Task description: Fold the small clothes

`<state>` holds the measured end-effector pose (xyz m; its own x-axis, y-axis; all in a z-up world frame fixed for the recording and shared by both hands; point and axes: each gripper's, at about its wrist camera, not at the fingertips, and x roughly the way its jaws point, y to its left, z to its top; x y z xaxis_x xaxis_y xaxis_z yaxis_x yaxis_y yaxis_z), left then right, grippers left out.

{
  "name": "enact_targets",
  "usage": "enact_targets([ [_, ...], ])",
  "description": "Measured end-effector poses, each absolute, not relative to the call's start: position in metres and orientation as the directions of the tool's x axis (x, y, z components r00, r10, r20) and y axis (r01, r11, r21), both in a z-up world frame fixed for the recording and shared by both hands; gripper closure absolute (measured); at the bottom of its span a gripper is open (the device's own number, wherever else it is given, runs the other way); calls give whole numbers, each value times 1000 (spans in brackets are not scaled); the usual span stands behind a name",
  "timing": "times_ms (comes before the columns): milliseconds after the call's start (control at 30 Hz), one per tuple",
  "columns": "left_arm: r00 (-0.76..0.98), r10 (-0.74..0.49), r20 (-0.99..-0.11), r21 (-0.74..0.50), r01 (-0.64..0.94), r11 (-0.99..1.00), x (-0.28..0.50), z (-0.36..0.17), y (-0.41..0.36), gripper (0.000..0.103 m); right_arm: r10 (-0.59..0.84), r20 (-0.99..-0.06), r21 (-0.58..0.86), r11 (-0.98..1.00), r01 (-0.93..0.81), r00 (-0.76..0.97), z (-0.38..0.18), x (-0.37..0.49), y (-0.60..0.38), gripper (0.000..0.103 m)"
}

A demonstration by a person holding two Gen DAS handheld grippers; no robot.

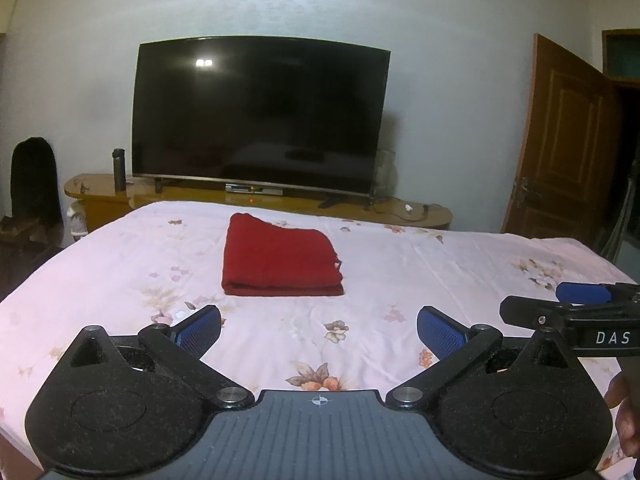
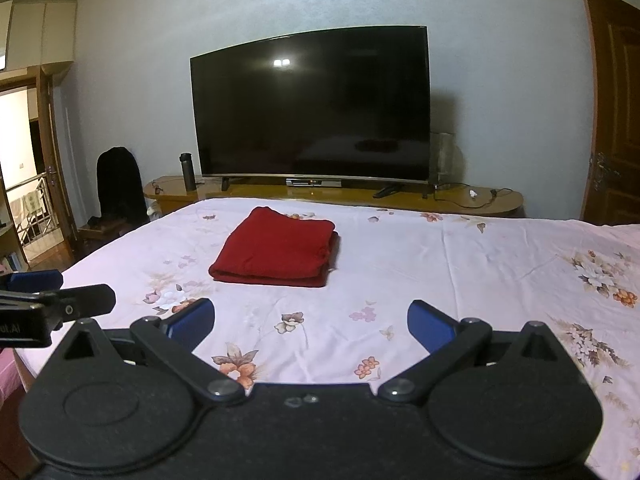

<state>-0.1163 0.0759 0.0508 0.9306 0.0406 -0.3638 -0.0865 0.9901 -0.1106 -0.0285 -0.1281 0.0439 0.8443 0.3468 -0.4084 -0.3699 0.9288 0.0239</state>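
Observation:
A red garment (image 1: 280,258) lies folded into a neat rectangle on the pink floral bed sheet (image 1: 440,272); it also shows in the right wrist view (image 2: 276,250). My left gripper (image 1: 319,330) is open and empty, held above the sheet a short way in front of the garment. My right gripper (image 2: 311,322) is open and empty, also short of the garment and slightly to its right. The right gripper's fingers (image 1: 532,312) show at the right edge of the left wrist view, and the left gripper's fingers (image 2: 76,300) show at the left edge of the right wrist view.
A large dark TV (image 1: 260,114) stands on a low wooden cabinet (image 1: 400,210) beyond the bed's far edge, with a dark flask (image 1: 119,170) beside it. A wooden door (image 1: 560,144) stands open at right. A dark chair (image 2: 118,188) and a doorway (image 2: 20,184) are at left.

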Motion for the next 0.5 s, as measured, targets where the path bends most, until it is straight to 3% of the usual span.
enact_targets([
  [500, 932, 38, -361, -108, -82, 991, -117, 53, 78, 0, 347, -411, 19, 928, -372, 843, 45, -29, -123, 1],
])
